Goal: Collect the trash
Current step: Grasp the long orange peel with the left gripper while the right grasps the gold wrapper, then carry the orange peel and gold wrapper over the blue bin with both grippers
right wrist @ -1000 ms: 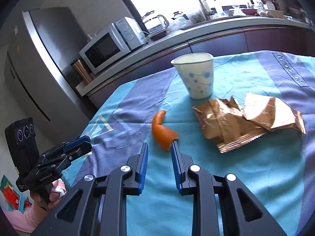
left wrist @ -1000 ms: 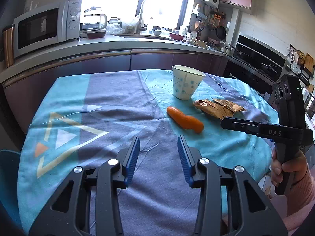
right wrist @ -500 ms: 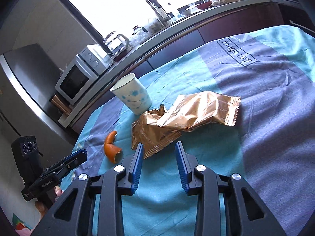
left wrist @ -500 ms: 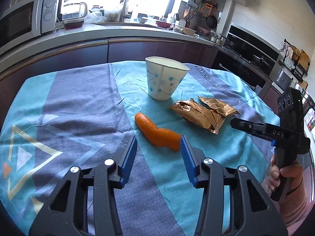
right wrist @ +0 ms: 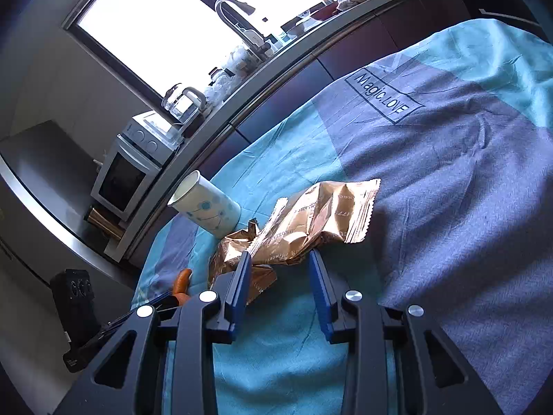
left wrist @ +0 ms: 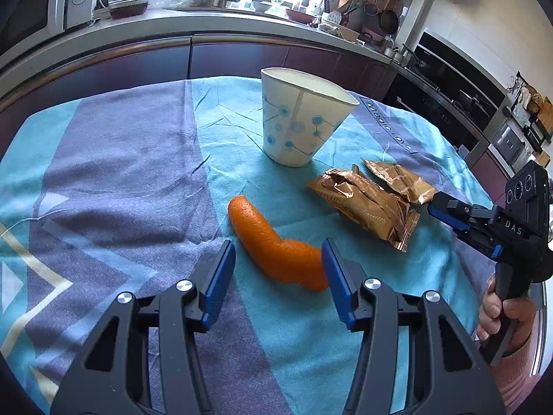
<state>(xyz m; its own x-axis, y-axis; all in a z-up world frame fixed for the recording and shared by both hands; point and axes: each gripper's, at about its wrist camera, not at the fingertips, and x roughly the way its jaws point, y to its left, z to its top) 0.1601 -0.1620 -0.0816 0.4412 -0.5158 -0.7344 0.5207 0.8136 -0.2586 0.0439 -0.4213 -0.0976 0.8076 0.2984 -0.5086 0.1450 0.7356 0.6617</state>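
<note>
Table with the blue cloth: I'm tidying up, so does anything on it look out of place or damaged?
Yes. A curved orange peel lies loose on the blue patterned tablecloth, and two crumpled gold foil wrappers lie overlapping beside the upright white paper cup with blue dots. Nothing is spilled, as far as the views show.

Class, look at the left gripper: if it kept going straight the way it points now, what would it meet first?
Most likely the orange peel, which lies on the cloth just ahead of the left gripper, whose jaws are opening. Depth is hard to judge.
</note>
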